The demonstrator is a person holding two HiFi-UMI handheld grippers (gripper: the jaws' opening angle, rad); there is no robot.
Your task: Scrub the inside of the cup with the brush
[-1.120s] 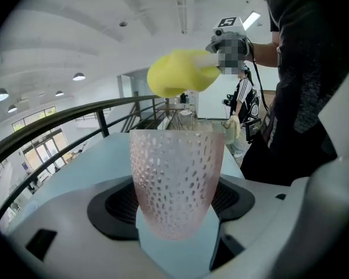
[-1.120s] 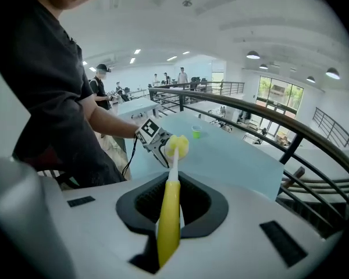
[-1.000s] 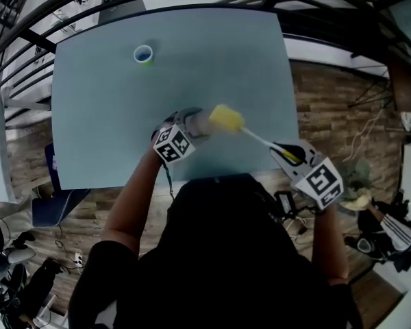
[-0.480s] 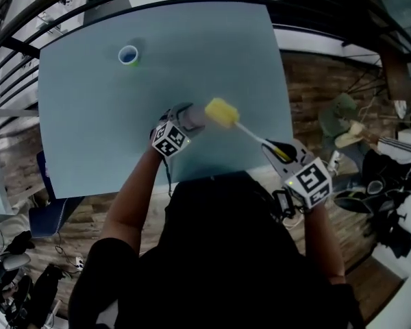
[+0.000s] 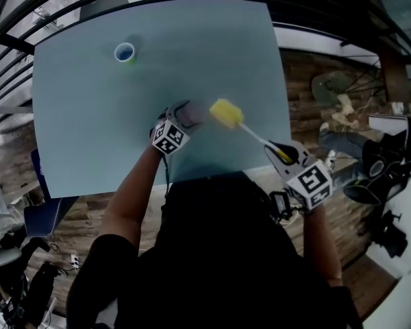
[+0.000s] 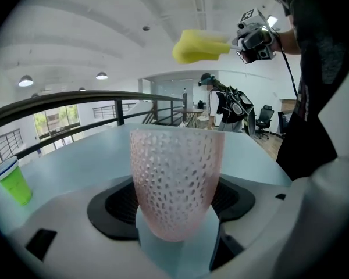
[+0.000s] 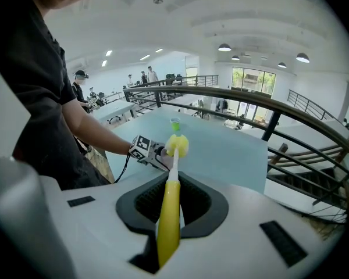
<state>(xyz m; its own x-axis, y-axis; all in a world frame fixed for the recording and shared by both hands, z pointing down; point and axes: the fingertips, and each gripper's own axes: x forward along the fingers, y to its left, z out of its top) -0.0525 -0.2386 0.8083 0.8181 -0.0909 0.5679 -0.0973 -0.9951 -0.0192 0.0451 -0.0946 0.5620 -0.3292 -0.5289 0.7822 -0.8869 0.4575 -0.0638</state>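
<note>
Approach step: left gripper (image 5: 181,123) closed on a pink dimpled cup (image 6: 177,179) over the table (image 5: 205,53). The right gripper (image 5: 288,155) is clamped on the yellow handle of the brush (image 7: 168,214). Its sponge head (image 5: 227,113) hangs just beside the cup's mouth, apparently not yet inside. Next, the head needs lining up with the opening and pushing in. The pale blue tabletop also carries a small green cup (image 5: 125,52), well apart; a railing (image 7: 250,96) and open office lie beyond.

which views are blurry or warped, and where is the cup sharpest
Head view: dim, fisheye bows the table edges, cup smeared. Left gripper view: bright, cup's dimples crisp, dark vignette corners. Right gripper view: brush handle sharp, railing curved by the lens.
</note>
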